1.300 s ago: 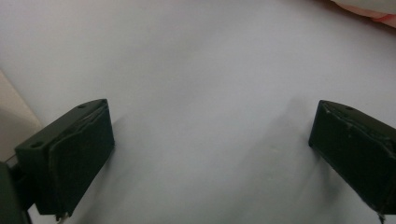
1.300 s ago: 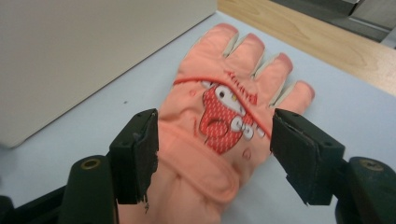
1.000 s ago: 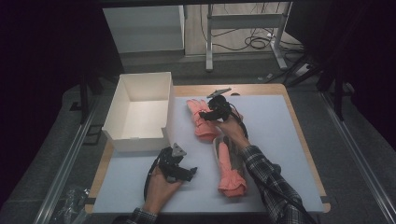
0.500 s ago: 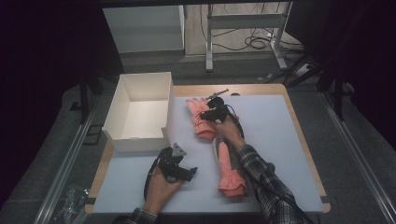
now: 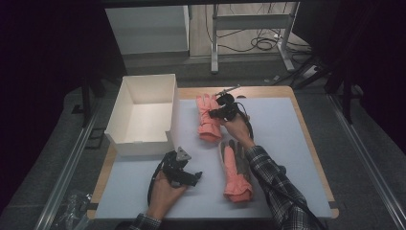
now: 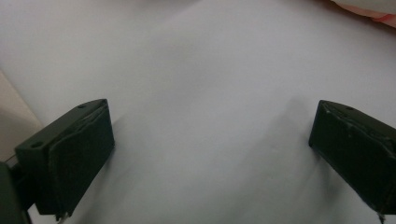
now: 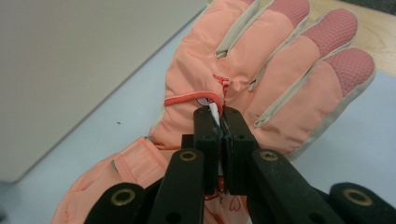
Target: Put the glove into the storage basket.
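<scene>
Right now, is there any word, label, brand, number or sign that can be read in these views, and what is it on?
None can be read.
Far glove: a small white tag sits at the right gripper, whose jaws have just been closing and now pinch it; any print is hidden or too small to read.
Near glove, white box, left gripper: no lettering can be made out.
</scene>
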{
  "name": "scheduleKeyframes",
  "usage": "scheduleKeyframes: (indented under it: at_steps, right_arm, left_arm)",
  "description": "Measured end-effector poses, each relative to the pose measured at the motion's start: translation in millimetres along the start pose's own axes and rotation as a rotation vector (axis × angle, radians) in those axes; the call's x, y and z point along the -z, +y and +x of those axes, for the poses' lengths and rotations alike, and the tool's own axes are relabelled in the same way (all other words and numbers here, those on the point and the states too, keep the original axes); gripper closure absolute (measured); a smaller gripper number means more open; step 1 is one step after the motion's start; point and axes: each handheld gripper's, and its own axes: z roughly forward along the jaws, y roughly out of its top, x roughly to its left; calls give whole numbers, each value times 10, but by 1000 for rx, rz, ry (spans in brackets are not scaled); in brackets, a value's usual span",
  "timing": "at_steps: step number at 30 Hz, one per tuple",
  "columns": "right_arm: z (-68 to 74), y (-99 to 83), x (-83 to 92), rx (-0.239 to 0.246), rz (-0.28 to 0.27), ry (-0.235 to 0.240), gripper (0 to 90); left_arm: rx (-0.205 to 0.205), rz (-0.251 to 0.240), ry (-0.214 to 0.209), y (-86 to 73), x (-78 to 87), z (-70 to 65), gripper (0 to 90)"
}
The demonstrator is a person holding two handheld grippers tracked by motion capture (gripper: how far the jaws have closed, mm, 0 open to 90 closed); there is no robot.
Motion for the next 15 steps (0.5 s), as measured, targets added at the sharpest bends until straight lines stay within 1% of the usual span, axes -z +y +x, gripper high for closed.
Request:
scheduleKeyframes:
  at_steps: [8, 12, 15]
  right_arm:
    - [35, 91, 265, -10, -32, 39, 856]
    - [68, 103, 402, -14, -42, 65, 856]
    - [93, 91, 487, -9, -44, 80, 856]
  left_arm:
    - [1, 0, 0, 0, 0, 0, 3]
    - [-2, 3, 1, 0, 1, 2, 2]
    - [-2, 1, 1, -1, 0, 2, 2]
